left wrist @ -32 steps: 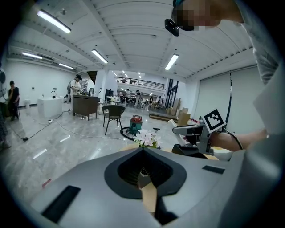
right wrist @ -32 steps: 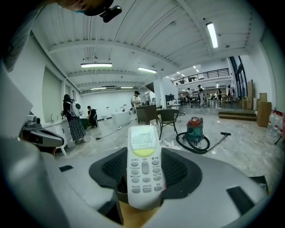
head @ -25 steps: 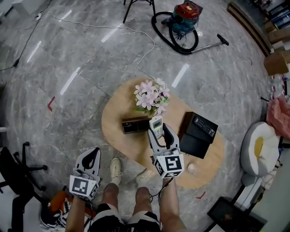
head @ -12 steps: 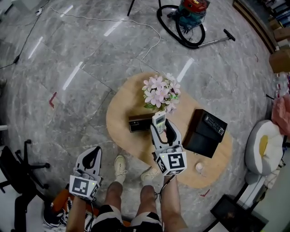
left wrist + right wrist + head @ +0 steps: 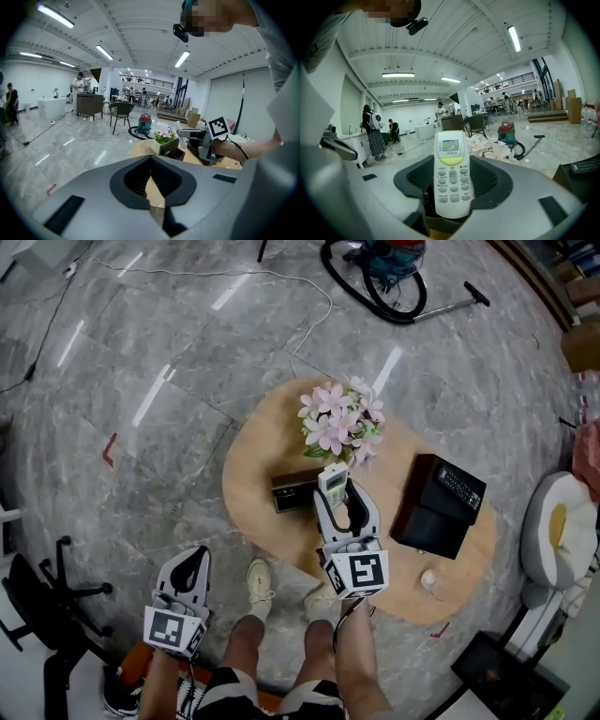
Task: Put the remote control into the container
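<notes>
A white remote control (image 5: 331, 486) (image 5: 451, 174) with a small screen stands upright between the jaws of my right gripper (image 5: 339, 499), which is shut on its lower half. It hangs over the oval wooden table (image 5: 255, 465), just right of the small dark brown container (image 5: 293, 493) (image 5: 171, 149). The container is open on top and lies below the flowers. My left gripper (image 5: 193, 564) (image 5: 151, 190) is held low at the left, off the table and over the floor, its jaws shut with nothing in them.
A pot of pink flowers (image 5: 340, 420) stands behind the container. A black box (image 5: 436, 510) with a black remote (image 5: 458, 487) on top sits at the table's right. A small white object (image 5: 429, 579) lies near the front edge. A vacuum cleaner (image 5: 389, 261) is on the floor beyond.
The head view has drifted, so the table sits a little further right and up. My right gripper keeps the remote beside the container. The left gripper has not moved.
</notes>
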